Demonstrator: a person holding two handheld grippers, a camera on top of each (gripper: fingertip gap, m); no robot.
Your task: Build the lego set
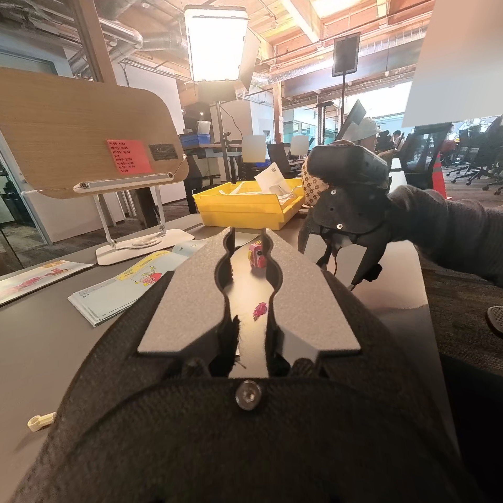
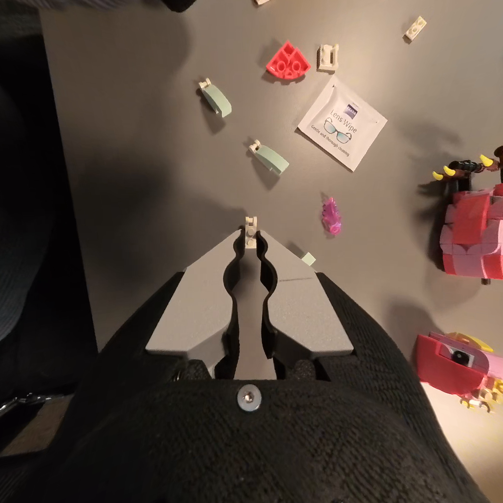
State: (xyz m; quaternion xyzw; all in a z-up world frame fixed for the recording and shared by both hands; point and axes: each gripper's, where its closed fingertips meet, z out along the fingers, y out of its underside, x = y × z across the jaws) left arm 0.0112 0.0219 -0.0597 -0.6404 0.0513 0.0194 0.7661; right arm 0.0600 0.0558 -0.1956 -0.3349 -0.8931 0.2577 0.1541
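My right gripper (image 2: pixel 250 236) points down at the grey table (image 2: pixel 136 136) and is shut on a small white hinge plate (image 2: pixel 250 235). Both pads press its sides, and its clip end sticks out past the tips. A gloved hand (image 1: pixel 435 231) holds that gripper at the right of the left wrist view. My left gripper (image 1: pixel 247 236) hovers low over the table with its jaws apart and nothing between them. A small pink and red brick model (image 1: pixel 257 254) stands just beyond its tips, and a clear pink piece (image 1: pixel 260 310) lies under the gap.
Loose parts lie ahead of the right gripper: two mint curved slopes (image 2: pixel 216 99) (image 2: pixel 269 159), a red quarter-round brick (image 2: pixel 288 61), a white sachet (image 2: pixel 341 122), a clear pink piece (image 2: pixel 332 217). Red-pink models (image 2: pixel 473 231) stand at right. A yellow bin (image 1: pixel 245 201), booklet (image 1: pixel 130 283) and wooden stand (image 1: pixel 81 130) are ahead and left. About 15 cm separates my left fingertips from my right. My right gripper's tips are some 5 cm from the clear pink piece (image 1: pixel 260 310). Seen from the right wrist view (image 2: pixel 329 211) as well.
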